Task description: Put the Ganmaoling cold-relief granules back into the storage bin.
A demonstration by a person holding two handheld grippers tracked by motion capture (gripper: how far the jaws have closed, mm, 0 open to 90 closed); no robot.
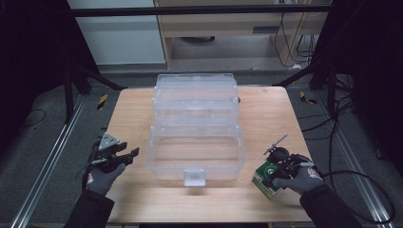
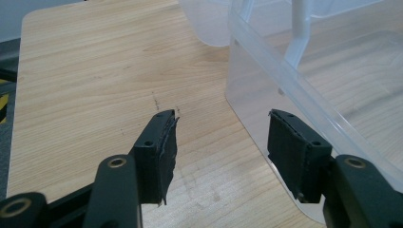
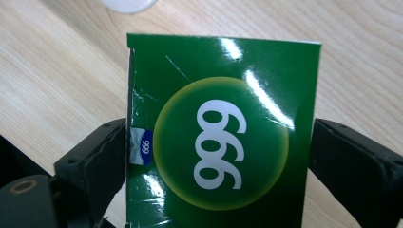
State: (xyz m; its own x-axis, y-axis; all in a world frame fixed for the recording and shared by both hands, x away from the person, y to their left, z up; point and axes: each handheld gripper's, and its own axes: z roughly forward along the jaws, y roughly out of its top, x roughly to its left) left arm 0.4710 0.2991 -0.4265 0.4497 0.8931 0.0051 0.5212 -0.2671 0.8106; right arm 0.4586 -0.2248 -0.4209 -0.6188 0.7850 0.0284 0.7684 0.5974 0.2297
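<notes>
A clear plastic tiered box stands open at the middle of the wooden table, its trays stepped back toward the far edge. My left gripper hovers just left of the box's front tray, open and holding nothing. In the left gripper view its fingertips frame bare wood, with the box's corner beside the right-hand pad. At the right front, my right gripper is shut on a green box. The green box bears "999", and my right gripper has a pad against each side.
A white latch sticks out from the clear box's front wall. Bare wood runs along the near edge and both sides of the table. Cables trail over the floor at the right, and metal rails flank the table.
</notes>
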